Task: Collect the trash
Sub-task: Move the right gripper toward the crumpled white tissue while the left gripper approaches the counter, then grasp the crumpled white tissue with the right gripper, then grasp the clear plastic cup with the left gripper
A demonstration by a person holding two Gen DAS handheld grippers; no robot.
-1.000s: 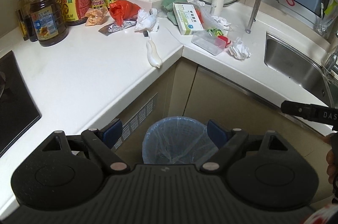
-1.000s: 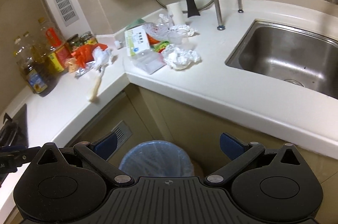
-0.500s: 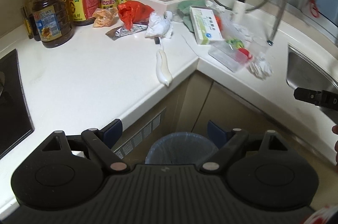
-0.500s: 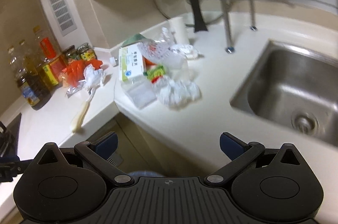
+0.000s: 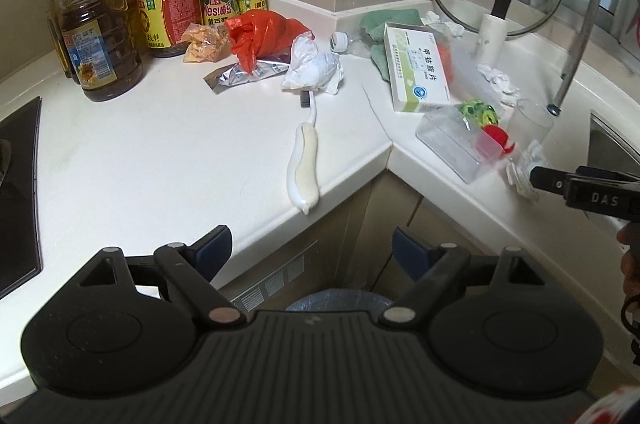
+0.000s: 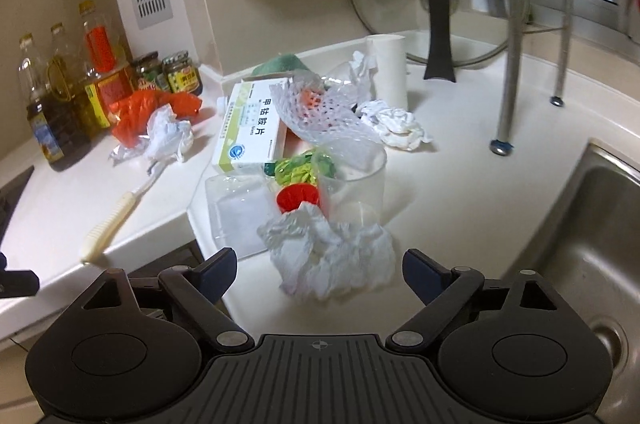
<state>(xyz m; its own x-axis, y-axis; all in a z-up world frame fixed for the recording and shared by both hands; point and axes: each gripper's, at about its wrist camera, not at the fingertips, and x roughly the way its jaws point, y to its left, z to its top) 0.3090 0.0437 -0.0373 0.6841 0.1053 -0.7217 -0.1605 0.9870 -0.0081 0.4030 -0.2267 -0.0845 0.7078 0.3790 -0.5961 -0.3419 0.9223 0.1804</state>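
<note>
Glossy white countertop (image 6: 460, 184), crumpled paper tissue (image 6: 332, 256), clear plastic cup (image 6: 354, 180), brushed steel sink (image 6: 592, 224).

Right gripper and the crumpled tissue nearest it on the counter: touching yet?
Apart. The right wrist view shows the right gripper, jaws just narrowed, with counter visible between both fingertips and the crumpled tissue.
</note>
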